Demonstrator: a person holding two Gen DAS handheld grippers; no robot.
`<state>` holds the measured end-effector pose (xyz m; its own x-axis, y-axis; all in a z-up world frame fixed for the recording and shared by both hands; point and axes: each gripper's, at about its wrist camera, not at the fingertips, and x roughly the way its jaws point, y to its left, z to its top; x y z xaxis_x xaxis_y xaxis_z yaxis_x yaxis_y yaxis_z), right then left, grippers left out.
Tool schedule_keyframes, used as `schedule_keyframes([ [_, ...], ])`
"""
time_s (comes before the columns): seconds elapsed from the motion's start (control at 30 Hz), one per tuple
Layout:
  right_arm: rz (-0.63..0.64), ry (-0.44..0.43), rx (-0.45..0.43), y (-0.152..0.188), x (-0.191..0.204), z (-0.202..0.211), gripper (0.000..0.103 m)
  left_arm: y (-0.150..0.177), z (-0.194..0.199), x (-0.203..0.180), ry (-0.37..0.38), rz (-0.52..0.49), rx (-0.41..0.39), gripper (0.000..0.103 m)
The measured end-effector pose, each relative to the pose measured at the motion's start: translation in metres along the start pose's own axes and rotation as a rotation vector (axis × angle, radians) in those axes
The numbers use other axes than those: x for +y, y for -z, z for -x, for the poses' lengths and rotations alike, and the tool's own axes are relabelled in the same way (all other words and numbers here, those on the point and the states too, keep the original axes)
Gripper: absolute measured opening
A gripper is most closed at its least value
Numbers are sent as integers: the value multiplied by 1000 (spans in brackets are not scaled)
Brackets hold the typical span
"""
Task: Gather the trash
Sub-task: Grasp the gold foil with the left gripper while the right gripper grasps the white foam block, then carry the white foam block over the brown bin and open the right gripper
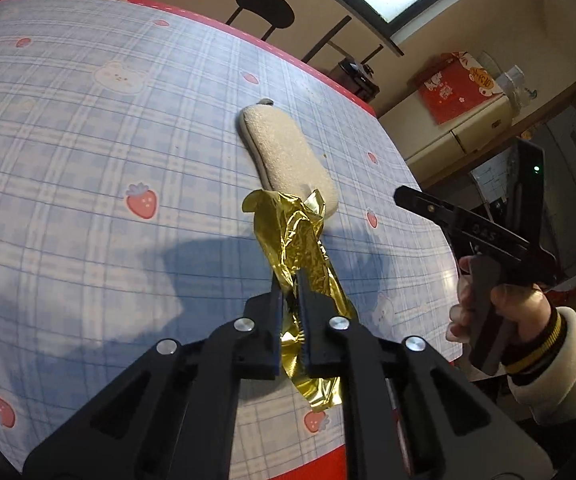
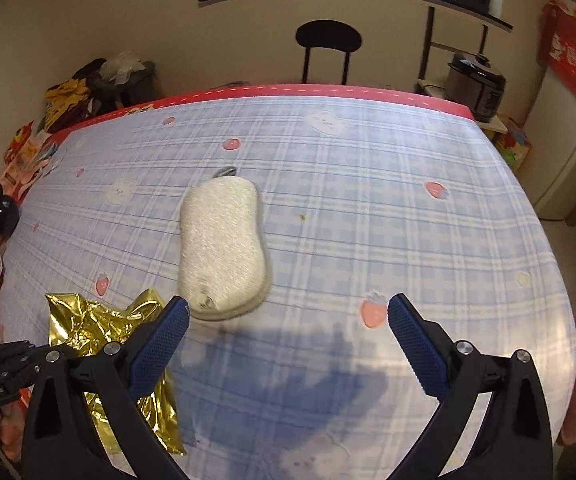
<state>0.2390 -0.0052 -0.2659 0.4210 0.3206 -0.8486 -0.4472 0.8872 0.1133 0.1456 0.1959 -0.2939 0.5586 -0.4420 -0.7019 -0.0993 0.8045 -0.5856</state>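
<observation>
One wrapper [image 1: 300, 240] is pinched in the left hand-held gripper [image 1: 291, 280] near the desk's [image 1: 87, 140] front edge — next, lift it to a bin; right hand-held gripper [image 2: 288, 312] gapes empty.

The gold wrapper [image 2: 87, 332] at lower left is partly hidden behind the right gripper [image 2: 288, 308]; the sponge [image 1: 288, 160] has its near end covered.

Gold wrapper [image 1: 296, 240]; blue plaid tablecloth [image 1: 87, 152]; white sponge [image 2: 223, 248].

Bare tablecloth [image 2: 368, 208] right of the sponge [image 2: 223, 248]; gold wrapper [image 2: 87, 324] crowding its near-left end.
</observation>
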Motion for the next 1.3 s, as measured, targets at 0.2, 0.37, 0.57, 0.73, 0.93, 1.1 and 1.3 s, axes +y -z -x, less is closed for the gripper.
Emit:
schedule_keyframes([
  [0.2, 36, -66, 15, -25, 38, -48, 98, 7, 44, 39, -78, 88, -86, 10],
  [0.37, 63, -23, 37, -37, 50, -85, 98, 10, 76, 72, -157, 154, -153, 10],
  [0.57, 140, 41, 103, -39, 60, -119, 98, 11, 95, 91, -189, 178, -182, 10],
  [0.73, 112, 34, 124, -39, 57, -126, 98, 9, 100, 89, -197, 179, -191, 10],
  [0.93, 143, 43, 142, -32, 67, -127, 97, 15, 101, 85, -202, 177, -199, 10],
  [1.1, 169, 40, 153, -20, 75, -116, 89, 18, 105, 81, -214, 173, -205, 10],
  [1.3, 158, 21, 160, 7, 75, -97, 88, 23, 109, 80, -230, 181, -216, 10],
])
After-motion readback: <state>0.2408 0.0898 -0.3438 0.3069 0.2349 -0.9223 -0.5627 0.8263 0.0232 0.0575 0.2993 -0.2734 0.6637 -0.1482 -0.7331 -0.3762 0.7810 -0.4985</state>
